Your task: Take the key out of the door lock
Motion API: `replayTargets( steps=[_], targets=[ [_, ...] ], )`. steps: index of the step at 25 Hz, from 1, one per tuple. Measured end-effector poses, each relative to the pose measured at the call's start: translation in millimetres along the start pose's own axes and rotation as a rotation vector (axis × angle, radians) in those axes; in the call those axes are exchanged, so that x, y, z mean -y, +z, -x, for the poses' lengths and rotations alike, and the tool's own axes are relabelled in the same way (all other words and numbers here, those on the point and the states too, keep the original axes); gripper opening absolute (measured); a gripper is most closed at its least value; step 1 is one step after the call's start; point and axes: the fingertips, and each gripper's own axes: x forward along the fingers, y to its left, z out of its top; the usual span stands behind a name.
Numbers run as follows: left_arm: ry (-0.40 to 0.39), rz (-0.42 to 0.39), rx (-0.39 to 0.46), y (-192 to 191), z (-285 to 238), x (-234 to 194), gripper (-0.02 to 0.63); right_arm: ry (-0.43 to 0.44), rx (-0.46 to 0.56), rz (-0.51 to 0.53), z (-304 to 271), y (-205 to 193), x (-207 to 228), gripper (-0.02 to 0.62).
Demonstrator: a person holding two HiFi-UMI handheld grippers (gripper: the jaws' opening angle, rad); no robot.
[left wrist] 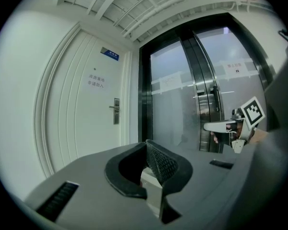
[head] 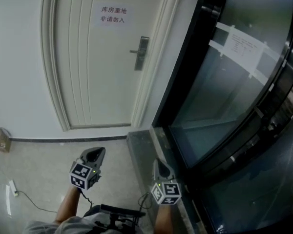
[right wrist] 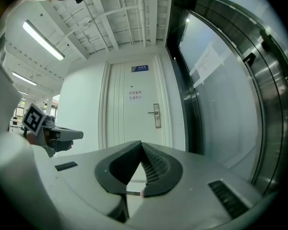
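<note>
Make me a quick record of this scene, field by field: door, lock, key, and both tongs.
door: white door, closed, paper sign on it
lock: metal handle plate at door's right edge
key: too small to tell
left tongs: shut, empty, held low, apart from the door
right tongs: shut, empty, held low beside glass wall

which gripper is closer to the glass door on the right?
Right. The right gripper hangs close beside the glass door, near its foot; the left gripper is farther left, over the tiled floor.
</note>
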Motion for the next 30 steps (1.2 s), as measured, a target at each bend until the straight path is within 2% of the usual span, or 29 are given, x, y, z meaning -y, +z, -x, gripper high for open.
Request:
replayTargets(
  steps=[13, 20, 30],
  targets=[
    [0.032, -0.013, -0.016, -1, -24, -27, 0.006, 0.028, -0.01, -0.023, -42, -9, 7, 0.011],
    [0.012, -0.009, -0.029, -4, -79, -65, 0.008, 0.019, -0.026, -0.022, -105, -17, 19, 0.011],
    [-0.008, -0.013, -0.027, 18, -159, -130, 0.008, 0.019, -0.027, -0.028, -210, 5, 32, 0.011]
  ],
)
